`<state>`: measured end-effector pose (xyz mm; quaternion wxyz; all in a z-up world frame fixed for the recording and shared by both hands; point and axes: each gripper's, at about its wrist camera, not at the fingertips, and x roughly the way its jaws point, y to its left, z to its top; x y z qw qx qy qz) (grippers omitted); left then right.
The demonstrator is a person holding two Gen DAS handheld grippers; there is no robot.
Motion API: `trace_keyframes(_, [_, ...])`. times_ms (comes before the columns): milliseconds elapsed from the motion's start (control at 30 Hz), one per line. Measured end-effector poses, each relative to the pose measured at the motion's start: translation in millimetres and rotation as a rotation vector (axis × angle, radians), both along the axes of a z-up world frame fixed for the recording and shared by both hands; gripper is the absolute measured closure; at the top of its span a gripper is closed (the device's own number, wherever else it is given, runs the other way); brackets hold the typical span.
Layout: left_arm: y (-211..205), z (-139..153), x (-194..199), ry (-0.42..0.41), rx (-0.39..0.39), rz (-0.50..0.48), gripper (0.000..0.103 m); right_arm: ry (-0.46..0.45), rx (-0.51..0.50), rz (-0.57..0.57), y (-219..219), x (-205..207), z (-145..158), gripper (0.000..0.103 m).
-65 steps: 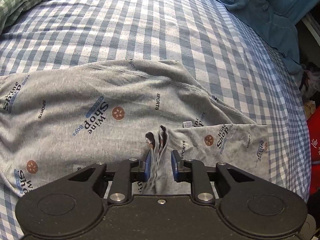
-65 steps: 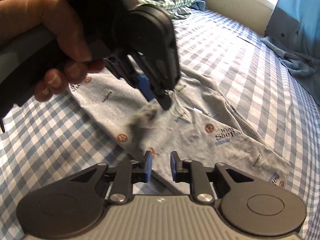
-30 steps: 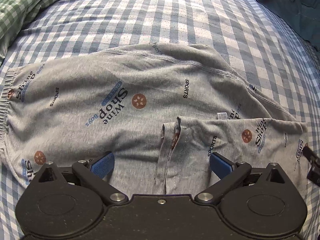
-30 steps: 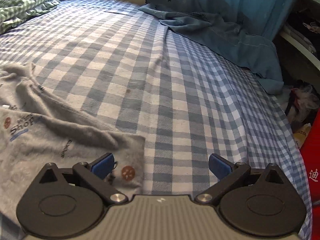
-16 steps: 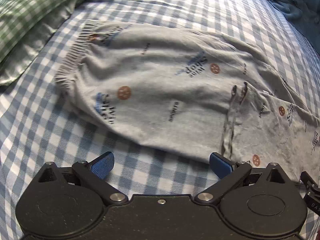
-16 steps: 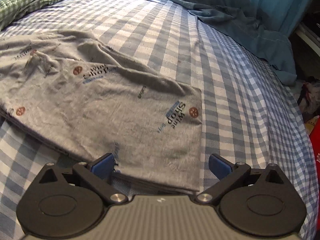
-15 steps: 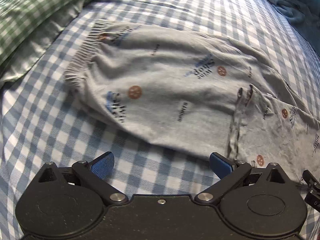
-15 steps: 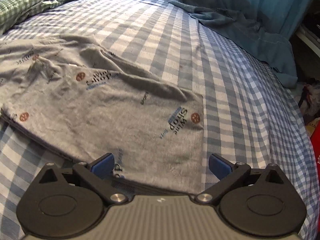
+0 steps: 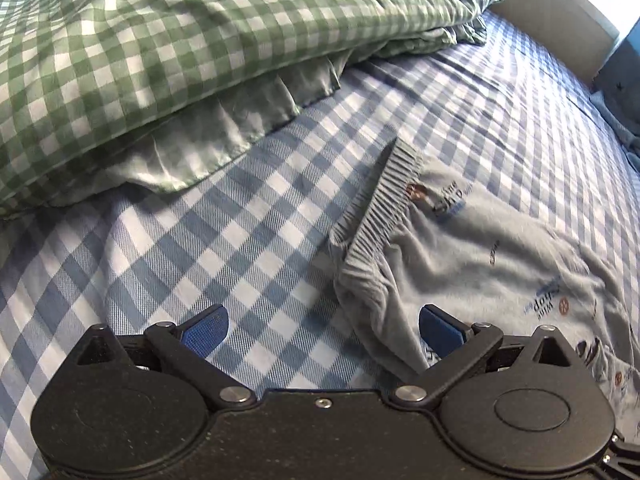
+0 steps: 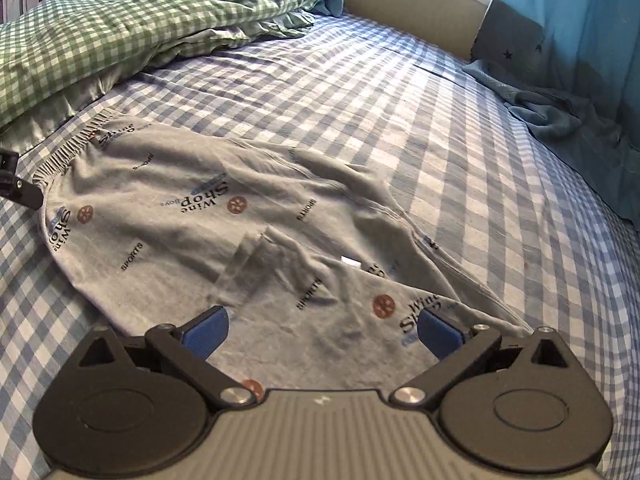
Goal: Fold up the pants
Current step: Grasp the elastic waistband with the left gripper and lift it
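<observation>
Though the grey printed pants [image 10: 224, 216] already lie doubled, one leg over the other, with the cuff end brought partway back over the middle, the fold looks only half made: the cloth is rumpled and the elastic waistband [image 9: 380, 196] sits crooked on the blue checked bed sheet [image 10: 460, 128], near the green checked pillow [image 9: 160, 48]. Both tools are empty. The left tongs [image 9: 322, 330] are spread wide just at the waistband corner, one blue pad over the sheet, the other over grey cloth. The right tongs [image 10: 322, 330] are likewise released, hovering above the cuff end. What remains, I judge, is a further fold bringing one end to the other, then smoothing the stack.
</observation>
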<state>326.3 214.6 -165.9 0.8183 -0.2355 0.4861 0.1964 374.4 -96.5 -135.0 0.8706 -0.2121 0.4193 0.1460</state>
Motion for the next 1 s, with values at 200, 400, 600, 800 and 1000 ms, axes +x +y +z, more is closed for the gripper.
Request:
trace_keyframes(200, [13,-3,18,-0.092,-0.037,-0.026,0.015,-0.023,-0.062,-0.027,5,4,-7,0.000])
trace_keyframes(400, [15,-16,30,-0.101,-0.067,-0.011,0.050,0.002,-0.084,-0.048,-6,9,-17,0.000])
trace_keyframes(600, [18,-24,34,-0.110,-0.135,0.031,0.062,0.010,-0.080,-0.033,-7,12,-17,0.000])
trace_keyframes(800, [20,-24,34,-0.104,-0.163,0.080,0.061,0.009,-0.068,-0.006,-4,13,-14,0.000])
trace_keyframes(1000, [9,-10,39,-0.090,-0.102,0.071,0.091,0.021,-0.043,-0.010,-9,15,-15,0.000])
